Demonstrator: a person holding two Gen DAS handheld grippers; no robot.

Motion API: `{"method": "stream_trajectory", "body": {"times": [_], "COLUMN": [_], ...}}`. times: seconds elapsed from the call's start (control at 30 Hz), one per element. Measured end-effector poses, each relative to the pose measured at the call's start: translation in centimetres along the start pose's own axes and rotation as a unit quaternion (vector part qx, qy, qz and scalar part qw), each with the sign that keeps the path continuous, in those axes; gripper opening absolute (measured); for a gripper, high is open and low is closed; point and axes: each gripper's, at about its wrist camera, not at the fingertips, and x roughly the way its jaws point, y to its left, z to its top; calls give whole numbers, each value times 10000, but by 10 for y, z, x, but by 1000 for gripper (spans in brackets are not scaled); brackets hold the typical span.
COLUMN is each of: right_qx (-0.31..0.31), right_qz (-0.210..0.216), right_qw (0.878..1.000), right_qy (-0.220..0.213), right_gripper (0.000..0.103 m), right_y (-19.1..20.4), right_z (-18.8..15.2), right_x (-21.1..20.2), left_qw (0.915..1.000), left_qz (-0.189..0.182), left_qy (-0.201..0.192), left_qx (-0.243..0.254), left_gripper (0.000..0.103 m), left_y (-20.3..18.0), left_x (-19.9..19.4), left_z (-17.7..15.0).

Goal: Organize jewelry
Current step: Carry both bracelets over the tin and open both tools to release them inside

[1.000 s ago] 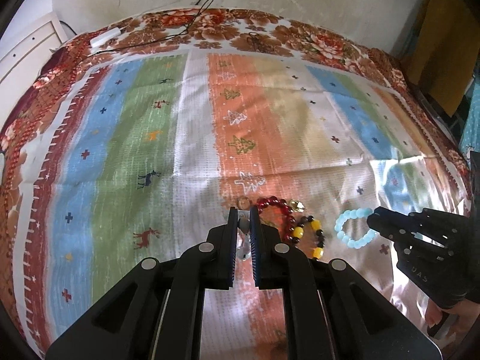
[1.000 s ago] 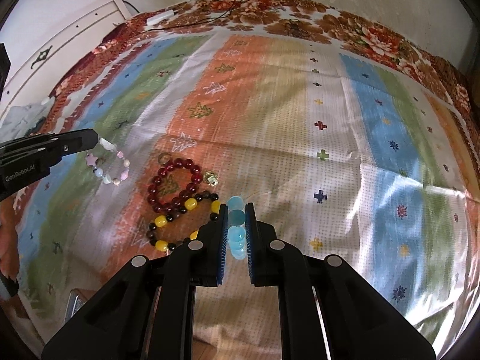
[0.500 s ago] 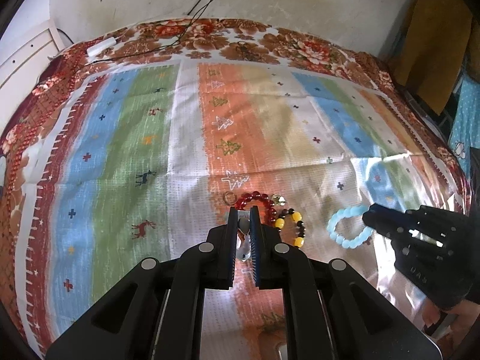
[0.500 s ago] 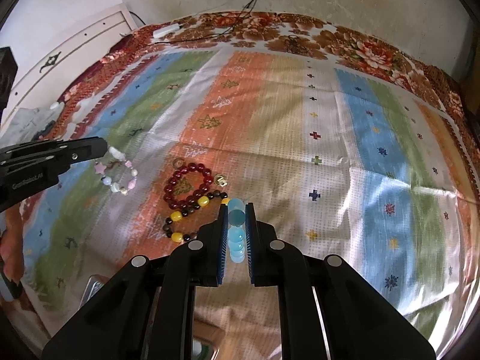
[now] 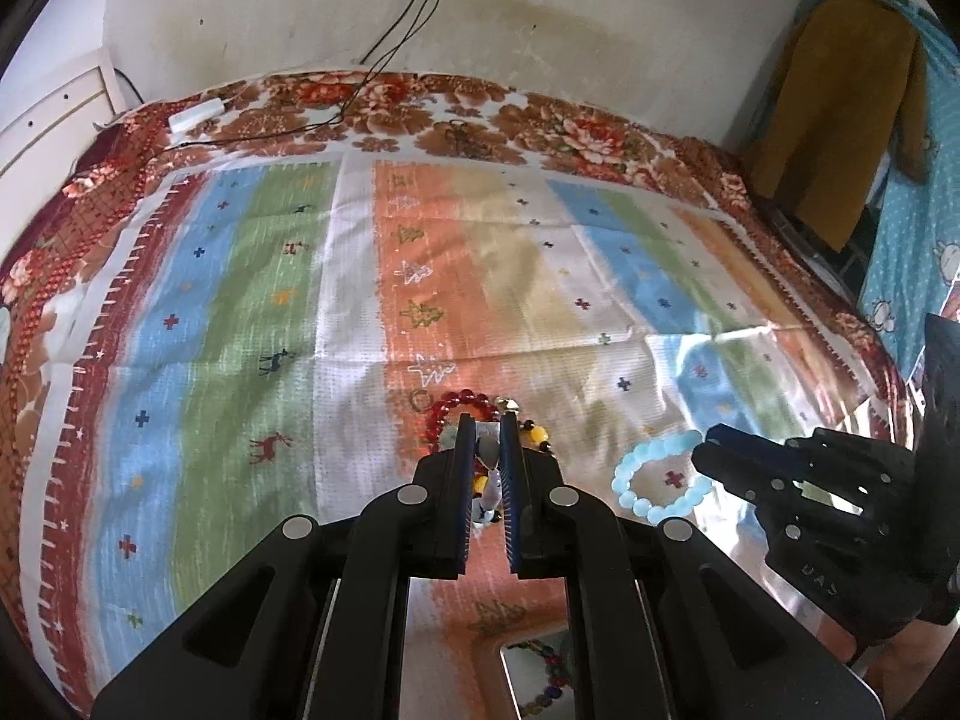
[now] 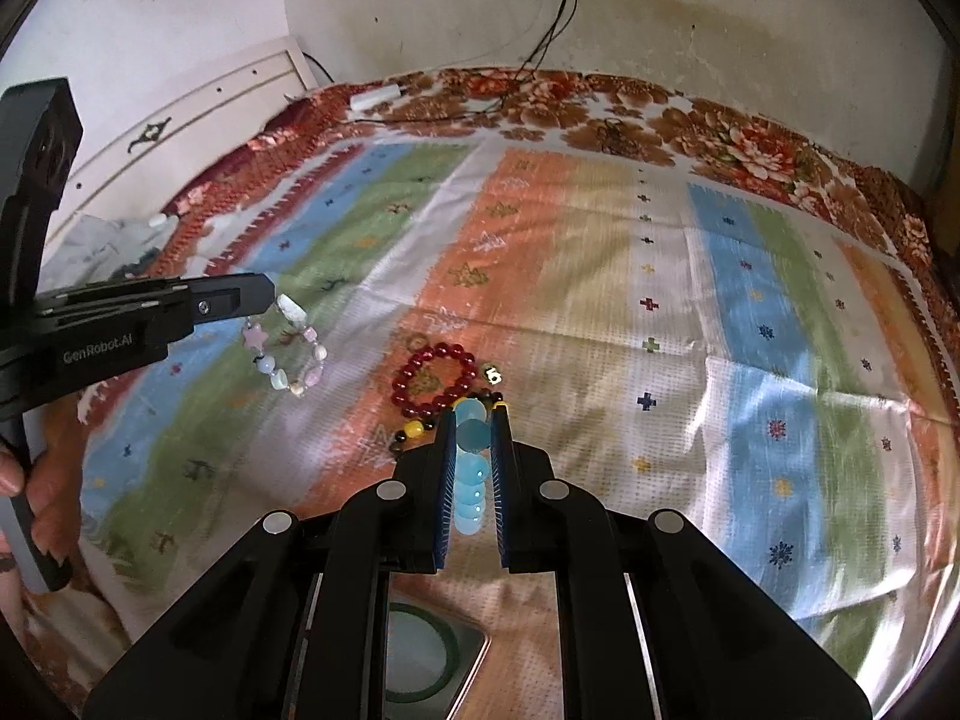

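The left claw (image 5: 486, 420) is clamped on a pastel bracelet (image 6: 287, 348) of pale, mixed-shape beads — a pink star, white and bluish stones — which hangs from its tips as an open loop above the bed. In the left wrist view that bracelet shows edge-on between the pads, its long axis running along the fingers. The right claw (image 6: 474, 411) is pinched on a pale blue bracelet (image 5: 657, 480) of round, translucent beads; from the left camera it hangs as a full ring off the claw tips, and from its own camera the beads stack in a line down the gap between the pads.

Two more bracelets lie flat on the striped bedspread (image 6: 660, 252), on its orange band: a dark red bead bracelet (image 6: 433, 375), a neat circle, and touching it on the near side a black and yellow bead bracelet (image 6: 414, 429), partly hidden behind the right claw. A small ring (image 6: 415, 340) sits just beyond the red one — four bracelets and one ring in all. A person's hand (image 6: 36, 480) grips the left handle
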Motion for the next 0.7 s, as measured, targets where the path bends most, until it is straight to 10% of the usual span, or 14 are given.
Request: {"method": "stream_trajectory", "body": {"times": [0.7], "right_qx": [-50], "right_qz": [218], "right_qw": [9994], "right_qy": [-283], "right_gripper": [12], "right_y": [7], "right_z": [-15], "right_x": [-33], "left_qw": [9984], "left_qz": [-369], "left_qy": [-261], "left_qx": [351], "left_gripper": [8], "left_y": [-33], "left_x": [-33], "left_z": [-23]}}
